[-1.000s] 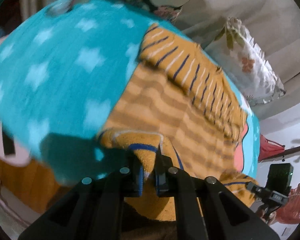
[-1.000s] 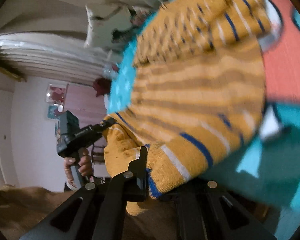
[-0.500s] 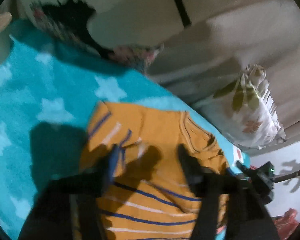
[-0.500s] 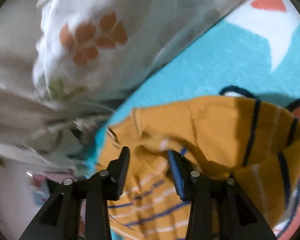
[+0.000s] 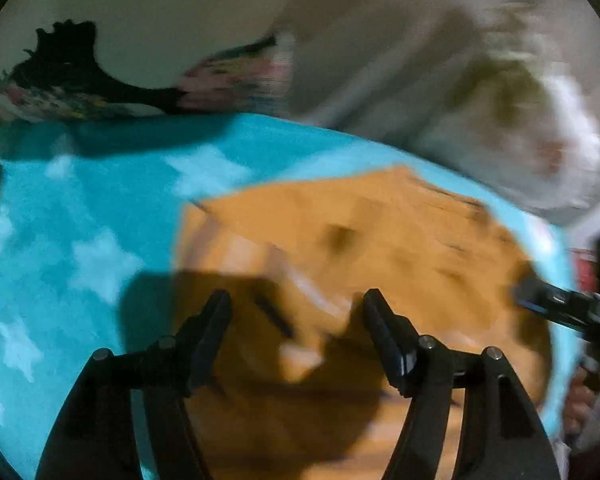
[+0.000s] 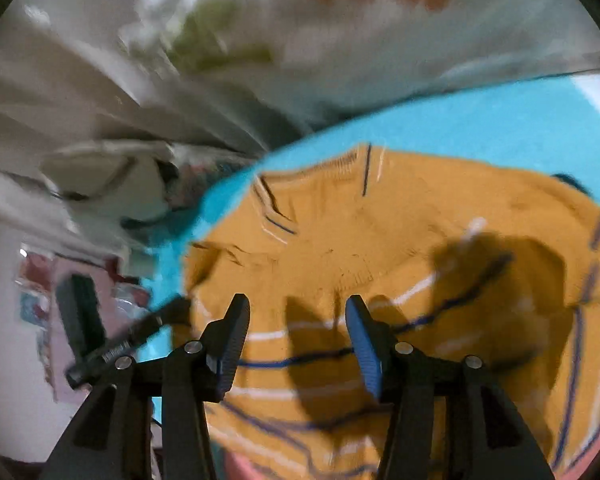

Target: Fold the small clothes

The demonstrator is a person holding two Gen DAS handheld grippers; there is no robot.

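Black fingers of my left tool (image 5: pixel 296 320) are spread wide, gripping nothing, tilted down over the orange striped sweater (image 5: pixel 380 248). My right tool (image 6: pixel 296 320) is also wide open and empty, angled down over the same sweater (image 6: pixel 400 240). Sweater lies spread on the teal star blanket (image 5: pixel 80 220). Floral pillow (image 6: pixel 360 20) beyond, blurred.
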